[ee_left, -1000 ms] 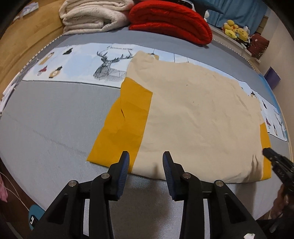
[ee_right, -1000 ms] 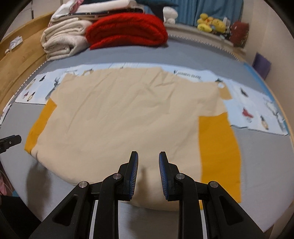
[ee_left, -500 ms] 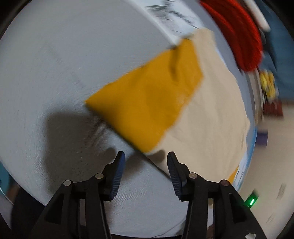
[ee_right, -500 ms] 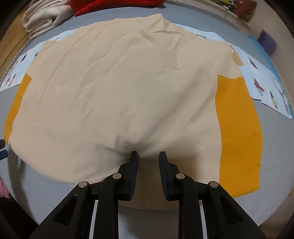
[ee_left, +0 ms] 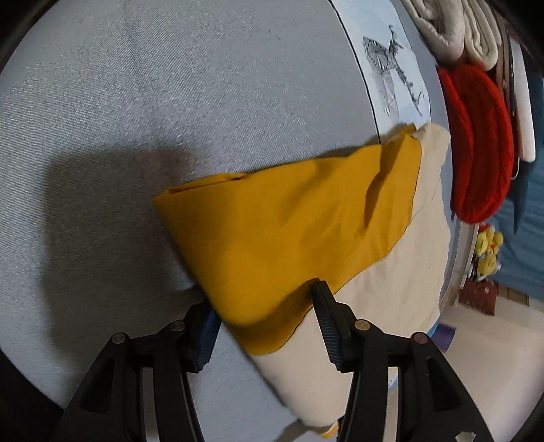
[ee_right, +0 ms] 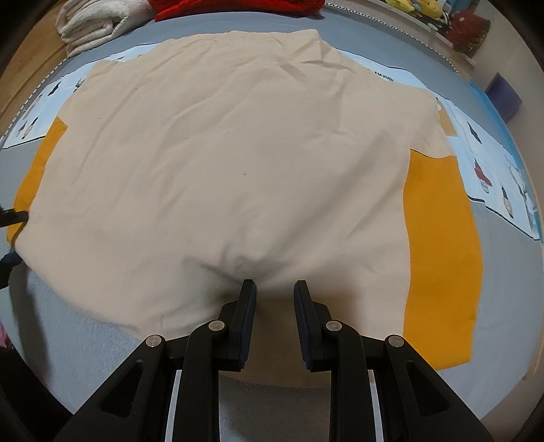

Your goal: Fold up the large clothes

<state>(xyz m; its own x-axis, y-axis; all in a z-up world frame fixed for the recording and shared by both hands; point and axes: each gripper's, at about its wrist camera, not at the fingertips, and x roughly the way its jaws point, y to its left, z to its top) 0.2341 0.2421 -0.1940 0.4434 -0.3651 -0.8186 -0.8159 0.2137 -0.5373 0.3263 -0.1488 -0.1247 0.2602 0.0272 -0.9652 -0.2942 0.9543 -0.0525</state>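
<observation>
Straddling the mustard sleeve (ee_left: 282,238) at lower centre, left gripper (ee_left: 263,306) is opening to grab it; right gripper (ee_right: 272,289), jaws ajar and empty, presses the cream shirt (ee_right: 238,153) hem onto the grey bed (ee_left: 136,102) as anchor

Grey bedsheet (ee_left: 136,102) clear leftward; folded blankets (ee_right: 91,23) block far edge.

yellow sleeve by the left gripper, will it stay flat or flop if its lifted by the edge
The yellow sleeve will probably flop: it already shows soft creases and a limp doubled-over end. It looks thin and light, so it should lift easily between the opening jaws of the left gripper, which straddle its edge. It would likely drag the cream shirt body it is sewn to.
</observation>
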